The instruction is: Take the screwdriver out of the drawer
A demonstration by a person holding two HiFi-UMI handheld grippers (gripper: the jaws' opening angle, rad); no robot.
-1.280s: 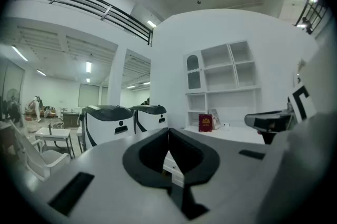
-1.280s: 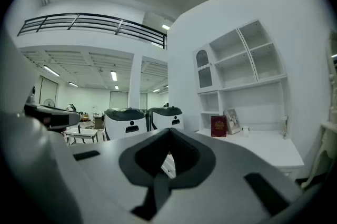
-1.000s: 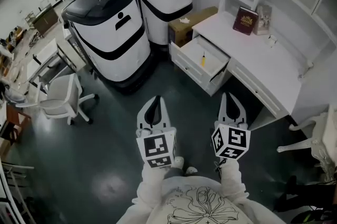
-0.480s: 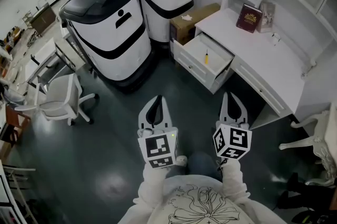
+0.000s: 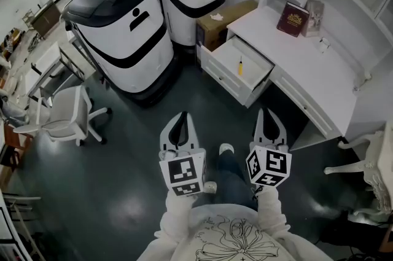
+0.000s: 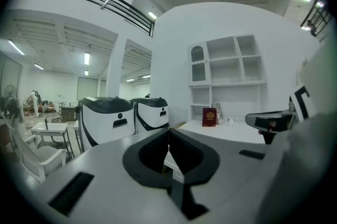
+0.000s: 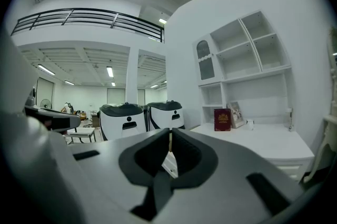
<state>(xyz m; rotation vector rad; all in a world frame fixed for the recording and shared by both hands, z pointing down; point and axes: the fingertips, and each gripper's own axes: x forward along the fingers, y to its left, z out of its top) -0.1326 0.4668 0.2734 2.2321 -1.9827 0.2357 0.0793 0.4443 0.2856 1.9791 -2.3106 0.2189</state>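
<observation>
A: Screwdriver with a yellow handle (image 5: 240, 65) is lying where?
B: Inside the open white drawer (image 5: 228, 58), well apart from both tools.
A: And those?
B: The grey left gripper (image 5: 183, 115) and right gripper (image 5: 268, 112) are hovering closed, empty.

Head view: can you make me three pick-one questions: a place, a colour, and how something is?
1. Where is the screwdriver? A on the floor; B in the open drawer; C on a shelf.
2. What colour is the book on the desk? A dark red; B green; C blue.
3. How are the right gripper's jaws? A wide apart; B together, holding nothing; C clamped on the screwdriver.
Answers: B, it lies inside the drawer; A, its cover is dark red; B, the jaws meet with nothing between.
</observation>
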